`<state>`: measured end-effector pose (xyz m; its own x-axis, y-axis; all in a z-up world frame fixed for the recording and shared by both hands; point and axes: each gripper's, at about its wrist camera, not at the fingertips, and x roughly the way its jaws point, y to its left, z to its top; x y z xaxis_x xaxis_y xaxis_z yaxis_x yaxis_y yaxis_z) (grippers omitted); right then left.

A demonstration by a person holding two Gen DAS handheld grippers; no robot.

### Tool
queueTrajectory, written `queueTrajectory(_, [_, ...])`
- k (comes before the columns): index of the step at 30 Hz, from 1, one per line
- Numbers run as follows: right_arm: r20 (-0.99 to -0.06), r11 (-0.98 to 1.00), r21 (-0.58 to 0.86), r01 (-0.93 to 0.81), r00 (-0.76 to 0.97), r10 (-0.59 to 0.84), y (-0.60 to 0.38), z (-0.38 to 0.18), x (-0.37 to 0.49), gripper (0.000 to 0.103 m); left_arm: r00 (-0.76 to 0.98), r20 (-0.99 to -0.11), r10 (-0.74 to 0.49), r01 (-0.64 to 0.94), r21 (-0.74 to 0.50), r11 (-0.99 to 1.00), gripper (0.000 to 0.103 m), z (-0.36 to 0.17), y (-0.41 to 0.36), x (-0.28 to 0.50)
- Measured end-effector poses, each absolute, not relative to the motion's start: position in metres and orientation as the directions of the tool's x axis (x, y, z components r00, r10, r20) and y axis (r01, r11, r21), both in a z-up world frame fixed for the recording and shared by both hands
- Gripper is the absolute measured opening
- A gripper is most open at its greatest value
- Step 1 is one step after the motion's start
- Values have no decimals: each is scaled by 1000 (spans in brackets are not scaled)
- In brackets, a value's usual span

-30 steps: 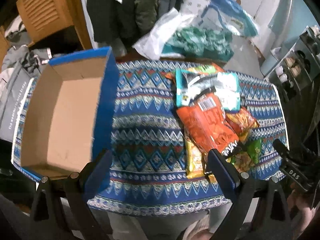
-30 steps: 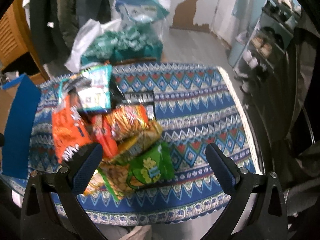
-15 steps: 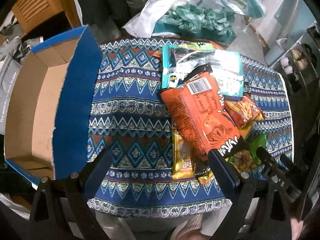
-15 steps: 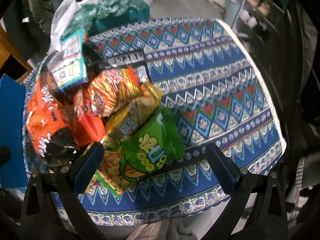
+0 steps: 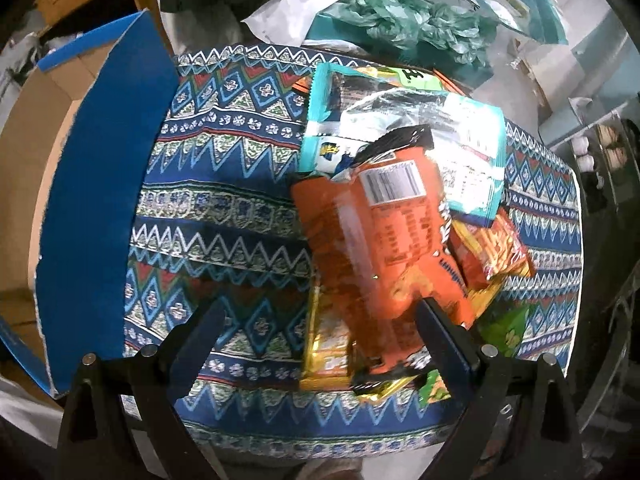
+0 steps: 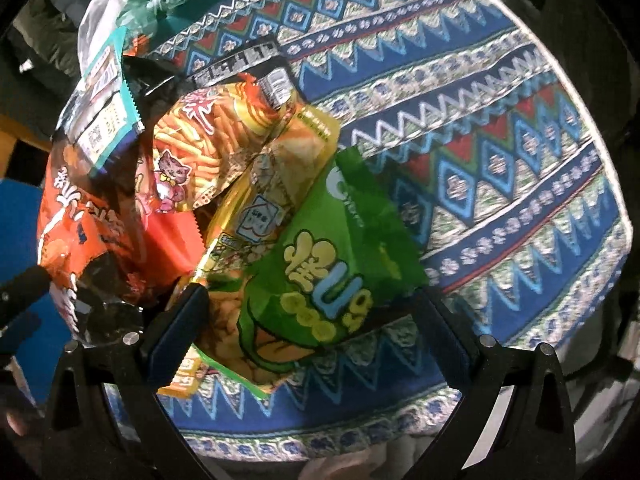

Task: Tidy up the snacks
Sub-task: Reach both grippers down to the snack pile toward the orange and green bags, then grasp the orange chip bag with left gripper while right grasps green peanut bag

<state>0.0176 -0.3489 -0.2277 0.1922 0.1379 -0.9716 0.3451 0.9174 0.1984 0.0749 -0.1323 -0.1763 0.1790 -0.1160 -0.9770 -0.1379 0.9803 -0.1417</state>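
Note:
A pile of snack bags lies on the patterned tablecloth (image 5: pixel 224 208). An orange bag (image 5: pixel 384 240) lies on top, over a teal bag (image 5: pixel 460 148), a yellow bag (image 5: pixel 324 344) and a red stick-snack bag (image 5: pixel 496 248). My left gripper (image 5: pixel 320 332) is open, low over the orange bag's near end. In the right wrist view a green bag (image 6: pixel 332 264) lies on a yellow bag (image 6: pixel 272 184), beside the stick-snack bag (image 6: pixel 208 144) and the orange bag (image 6: pixel 80 232). My right gripper (image 6: pixel 312 320) is open, with the green bag between its fingers.
An open cardboard box (image 5: pixel 32 184) with a blue flap (image 5: pixel 96 200) stands left of the table. Plastic bags (image 5: pixel 400 20) lie on the floor behind the table. The tablecloth's right part (image 6: pixel 500 160) holds nothing. A shoe rack (image 5: pixel 600 148) stands at the right.
Both grippers have moved down and closer to the snack pile. The left gripper has shifted right, away from the box. The right gripper now straddles the green bag.

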Motion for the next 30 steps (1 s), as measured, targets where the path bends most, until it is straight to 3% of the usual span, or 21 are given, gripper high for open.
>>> queueTrajectory(2, [-971,912,208,354,185,150,-351,-233,19,98,172,-976,-130,-148,-156,977,97,-177,-136,80])
queueTrajectory(4, [-972,922,195,336,192,135,-353,-234,22,79,162,-978,-131,-143,-154,978,97,-181,-139,85])
queueTrajectory(5, [-973,927,186,326,193,127,-355,-235,24,78,159,-979,-128,-141,-151,979,97,-182,-140,87])
queueTrajectory(9, [-977,952,168,258,173,125,-355,-238,29,36,132,-980,-151,-163,-172,971,97,-192,-141,97])
queueTrajectory(18, [-975,991,-84,107,199,-104,-338,-233,42,33,104,-967,-234,-197,-251,948,97,-198,-150,106])
queueTrajectory(30, [-972,990,-43,132,224,-72,-350,-216,66,33,35,-974,-224,-205,-226,952,97,-224,-172,112])
